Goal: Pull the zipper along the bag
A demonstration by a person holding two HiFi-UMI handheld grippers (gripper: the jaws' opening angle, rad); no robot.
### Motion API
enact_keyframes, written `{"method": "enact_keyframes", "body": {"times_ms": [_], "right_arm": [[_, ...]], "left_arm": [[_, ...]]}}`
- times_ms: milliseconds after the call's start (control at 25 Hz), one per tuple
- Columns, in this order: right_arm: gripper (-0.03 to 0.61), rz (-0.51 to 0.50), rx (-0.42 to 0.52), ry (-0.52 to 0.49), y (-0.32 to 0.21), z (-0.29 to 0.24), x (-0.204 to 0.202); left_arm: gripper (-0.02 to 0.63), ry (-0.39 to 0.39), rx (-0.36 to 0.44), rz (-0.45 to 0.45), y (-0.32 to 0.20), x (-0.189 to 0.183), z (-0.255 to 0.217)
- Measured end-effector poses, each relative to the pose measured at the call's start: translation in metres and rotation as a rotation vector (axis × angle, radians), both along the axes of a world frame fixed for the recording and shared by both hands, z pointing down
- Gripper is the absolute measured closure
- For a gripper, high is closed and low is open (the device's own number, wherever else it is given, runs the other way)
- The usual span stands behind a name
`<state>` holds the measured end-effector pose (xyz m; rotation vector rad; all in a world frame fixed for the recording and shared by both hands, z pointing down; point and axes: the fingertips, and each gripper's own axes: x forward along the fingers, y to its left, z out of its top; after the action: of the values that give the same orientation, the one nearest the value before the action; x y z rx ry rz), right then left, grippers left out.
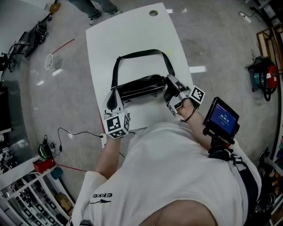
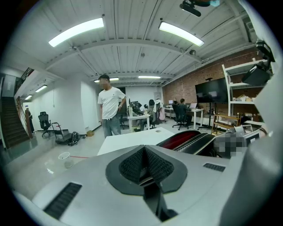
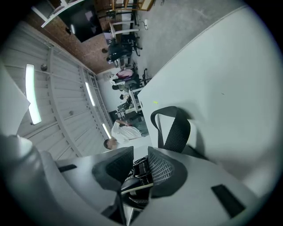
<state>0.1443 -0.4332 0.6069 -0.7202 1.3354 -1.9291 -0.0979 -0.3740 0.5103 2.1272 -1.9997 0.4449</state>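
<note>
A black bag [image 1: 140, 86] with a long strap [image 1: 141, 53] lies across the white table [image 1: 132, 35]. My left gripper [image 1: 116, 98] is at the bag's left end, its jaws closed. In the left gripper view the pads [image 2: 132, 165] meet around a thin dark piece, and the bag's open red inside [image 2: 188, 137] shows to the right. My right gripper [image 1: 170, 86] is at the bag's right end. In the right gripper view it [image 3: 139, 167] is shut on a black stitched part of the bag [image 3: 138, 170], with the strap loop [image 3: 177, 128] beyond. I cannot make out the zipper pull.
A person [image 1: 95, 6] stands on the floor past the table's far end, also visible in the left gripper view as a person [image 2: 110, 110]. A white cup [image 1: 51, 62] and cables lie on the floor at left. A small screen [image 1: 223, 118] rides on the right forearm.
</note>
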Motion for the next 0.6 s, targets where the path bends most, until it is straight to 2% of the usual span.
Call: {"method": "enact_keyframes", "body": {"times_ms": [120,360,600], "right_arm": [[0.477,-0.004,0.028,0.009,0.001,-0.005,0.001],[0.477,-0.097,0.161,0.171,0.000,-0.017,-0.007],[0.476,-0.178,0.263,0.278,0.002,-0.019,-0.012]], "left_arm": [[0.611,-0.002,0.001,-0.003,0.001,0.000,-0.001],[0.611,-0.007,0.006,-0.011,0.002,-0.003,-0.002],[0.611,-0.010,0.008,-0.019,0.003,-0.004,-0.001]]}}
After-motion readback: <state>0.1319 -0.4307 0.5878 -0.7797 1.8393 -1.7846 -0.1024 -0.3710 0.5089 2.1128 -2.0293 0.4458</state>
